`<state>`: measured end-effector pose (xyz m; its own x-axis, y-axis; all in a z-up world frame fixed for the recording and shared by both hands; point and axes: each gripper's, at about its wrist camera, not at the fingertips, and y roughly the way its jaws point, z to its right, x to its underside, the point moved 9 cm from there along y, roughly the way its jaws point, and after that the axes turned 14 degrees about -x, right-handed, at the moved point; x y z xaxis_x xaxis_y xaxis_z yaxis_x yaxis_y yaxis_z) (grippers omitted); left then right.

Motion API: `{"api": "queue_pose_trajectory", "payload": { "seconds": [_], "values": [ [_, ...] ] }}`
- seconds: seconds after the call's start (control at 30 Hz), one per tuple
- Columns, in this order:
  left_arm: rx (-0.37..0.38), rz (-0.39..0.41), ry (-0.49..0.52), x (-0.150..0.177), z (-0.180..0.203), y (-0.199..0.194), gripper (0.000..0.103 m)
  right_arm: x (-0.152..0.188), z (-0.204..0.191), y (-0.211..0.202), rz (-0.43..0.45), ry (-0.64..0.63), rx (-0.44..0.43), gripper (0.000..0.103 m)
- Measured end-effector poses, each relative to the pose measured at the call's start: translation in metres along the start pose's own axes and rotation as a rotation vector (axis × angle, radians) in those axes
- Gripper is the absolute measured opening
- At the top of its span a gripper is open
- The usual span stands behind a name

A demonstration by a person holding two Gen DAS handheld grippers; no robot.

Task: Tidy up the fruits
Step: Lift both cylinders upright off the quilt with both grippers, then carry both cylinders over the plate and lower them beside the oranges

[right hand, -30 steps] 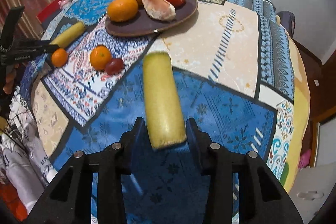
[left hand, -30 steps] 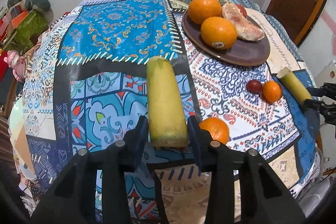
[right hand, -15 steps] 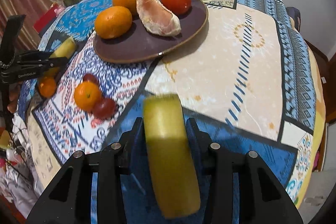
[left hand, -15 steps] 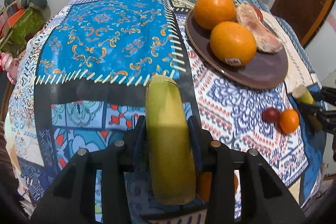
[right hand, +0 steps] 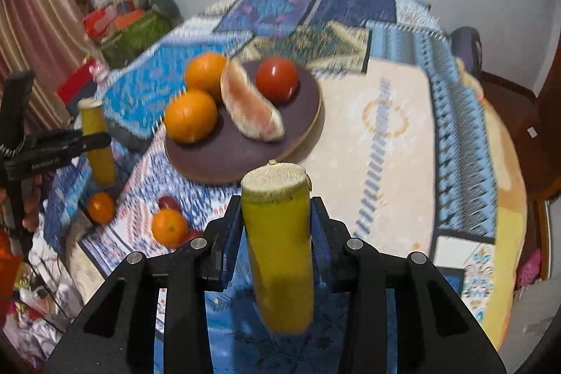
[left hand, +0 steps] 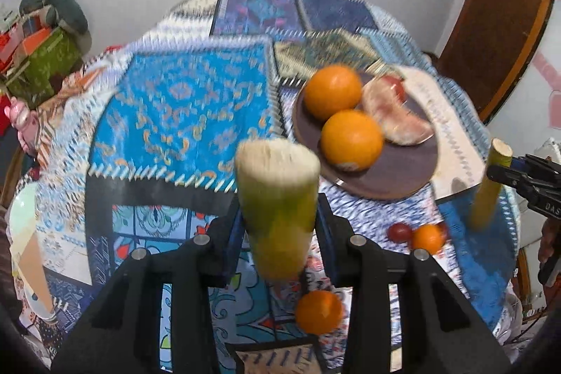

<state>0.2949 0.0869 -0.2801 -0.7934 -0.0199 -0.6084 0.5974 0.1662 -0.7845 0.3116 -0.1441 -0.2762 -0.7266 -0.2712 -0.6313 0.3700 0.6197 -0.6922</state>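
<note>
My left gripper (left hand: 278, 219) is shut on a yellow-green sugarcane piece (left hand: 278, 198) and holds it tilted up above the table. My right gripper (right hand: 277, 226) is shut on a second yellow sugarcane piece (right hand: 278, 244), also lifted. Each gripper shows in the other view: the right one with its piece (left hand: 485, 188), the left one with its piece (right hand: 96, 142). A dark round plate (right hand: 301, 128) holds two oranges (right hand: 191, 116), a pomelo wedge (right hand: 254, 109) and a red tomato (right hand: 277, 79). The plate (left hand: 392, 177) also shows in the left wrist view.
Small oranges (left hand: 318, 311) (right hand: 170, 228) (right hand: 101, 207) and dark red fruits (left hand: 399, 232) (right hand: 168, 203) lie on the patchwork tablecloth (left hand: 182, 114) near the front edge. Boxes and clutter (right hand: 129, 23) stand beyond the table's left side. A wooden door (left hand: 498, 23) is at right.
Both grippers have lifted their sugarcane pieces off the cloth and tilted them upright. Both views now look more level across the table, with motion blur.
</note>
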Motion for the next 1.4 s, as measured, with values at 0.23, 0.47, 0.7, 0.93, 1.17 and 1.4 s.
{"api": "queue_pose_trajectory", "payload": {
  "seconds": [0.23,0.47,0.7,0.93,1.17,1.4],
  "values": [
    [0.043,0.072,0.002,-0.022,0.019,-0.029,0.038,-0.029,-0.013,-0.025,0.094,-0.034,0.012,0.033],
    [0.090,0.078,0.016,-0.034,0.046,-0.026,0.038,-0.055,-0.020,-0.028,0.149,-0.052,-0.004,0.033],
    [0.134,0.050,0.044,-0.039,0.076,-0.007,0.038,-0.064,-0.022,-0.018,0.157,-0.049,-0.027,0.033],
    [0.148,0.030,0.075,-0.044,0.099,0.012,0.038,-0.068,-0.026,-0.004,0.148,-0.071,-0.028,0.033],
    [0.153,0.007,0.094,-0.053,0.114,0.030,0.038,-0.075,-0.025,0.010,0.125,-0.102,-0.026,0.033],
    [0.166,-0.014,0.095,-0.054,0.122,0.044,0.038,-0.080,-0.017,0.026,0.107,-0.088,-0.043,0.033]
  ]
}}
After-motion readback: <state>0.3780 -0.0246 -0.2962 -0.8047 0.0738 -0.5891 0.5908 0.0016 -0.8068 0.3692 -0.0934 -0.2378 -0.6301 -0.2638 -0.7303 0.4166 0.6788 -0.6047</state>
